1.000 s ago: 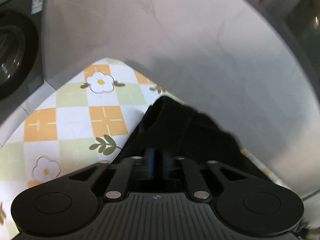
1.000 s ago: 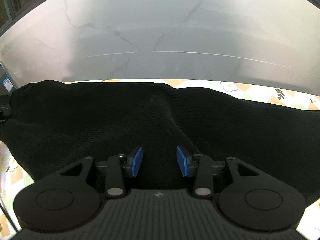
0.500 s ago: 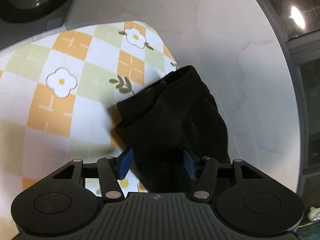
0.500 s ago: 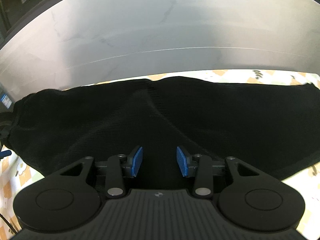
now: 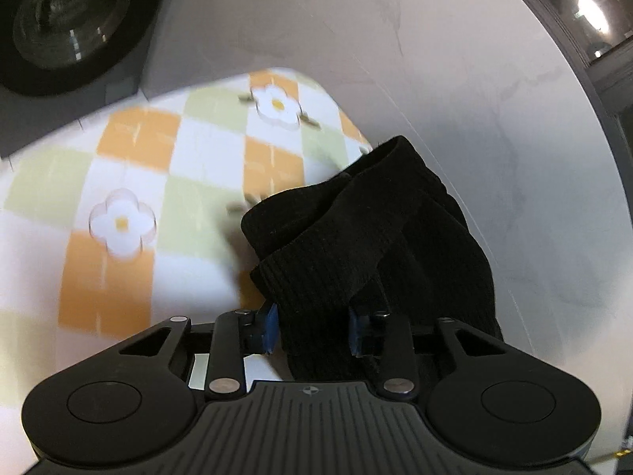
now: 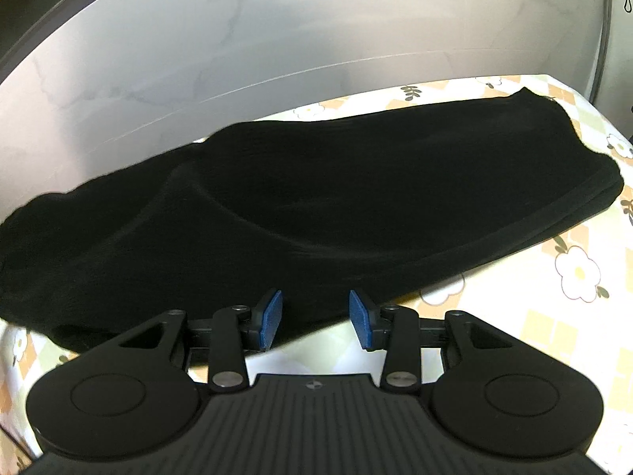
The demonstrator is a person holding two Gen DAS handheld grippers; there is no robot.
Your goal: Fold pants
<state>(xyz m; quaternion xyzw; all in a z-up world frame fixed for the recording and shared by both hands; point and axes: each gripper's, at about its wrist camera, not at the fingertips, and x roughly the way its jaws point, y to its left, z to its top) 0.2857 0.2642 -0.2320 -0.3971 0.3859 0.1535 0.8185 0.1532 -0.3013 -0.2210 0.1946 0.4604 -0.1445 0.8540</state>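
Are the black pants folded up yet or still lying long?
Still lying long: the black pants stretch lengthwise across the flowered tablecloth, one leg end bunched between the closing left gripper.

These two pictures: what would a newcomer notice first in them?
First, the black pants, spread wide across the flowered checked tablecloth before a pale marble wall. Next, the left gripper, closing on the bunched ribbed cuff that lies between its blue fingers. The right gripper stands open at the pants' near edge.
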